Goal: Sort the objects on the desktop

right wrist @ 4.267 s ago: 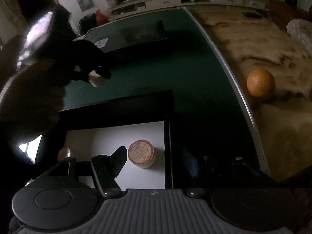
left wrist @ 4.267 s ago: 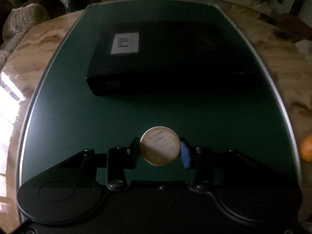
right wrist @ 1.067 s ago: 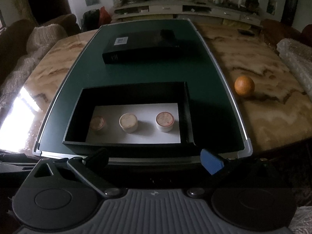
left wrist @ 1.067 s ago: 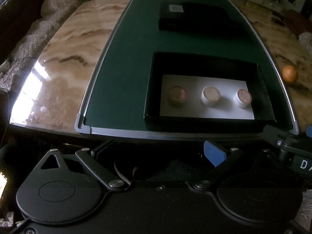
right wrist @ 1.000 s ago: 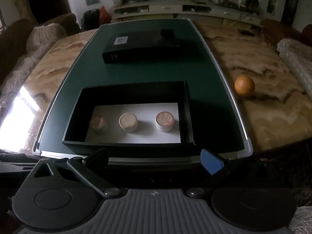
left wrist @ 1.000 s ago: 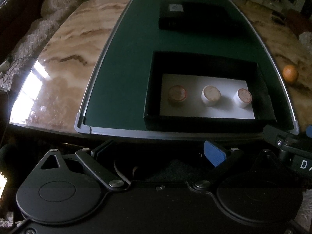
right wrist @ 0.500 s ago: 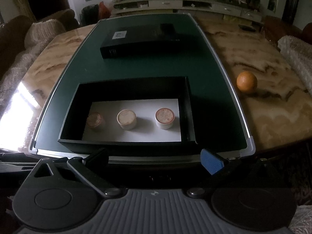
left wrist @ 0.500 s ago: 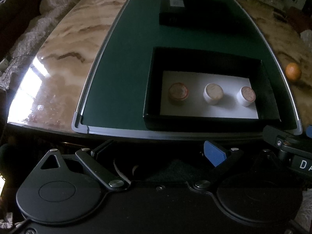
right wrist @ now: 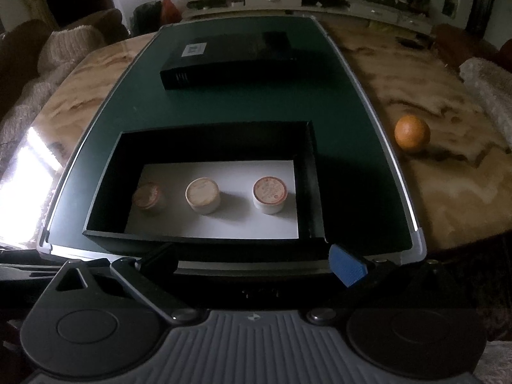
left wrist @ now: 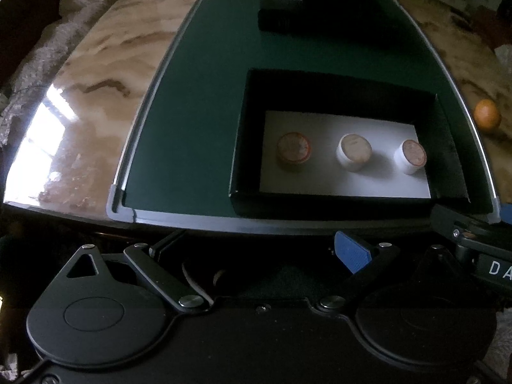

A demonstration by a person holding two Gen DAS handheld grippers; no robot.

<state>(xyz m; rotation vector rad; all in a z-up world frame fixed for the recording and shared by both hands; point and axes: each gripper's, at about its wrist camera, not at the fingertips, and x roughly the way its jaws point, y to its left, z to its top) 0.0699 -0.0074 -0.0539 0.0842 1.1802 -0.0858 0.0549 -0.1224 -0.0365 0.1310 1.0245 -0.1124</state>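
Both tongs hang released and empty short of the table's near edge: my left gripper (left wrist: 256,246), my right gripper (right wrist: 252,259). Three small round jars sit in a row on the white floor of the black tray (right wrist: 198,134): left jar (right wrist: 146,196), middle jar (right wrist: 202,195), right jar (right wrist: 269,194), each apart. The tray rests on the green mat (right wrist: 224,105), with a black box (right wrist: 224,60) behind. If I reach in again, a finger may clip the tray's near wall and shove it, toppling jars. An orange (right wrist: 412,133) on the marble could roll if bumped.
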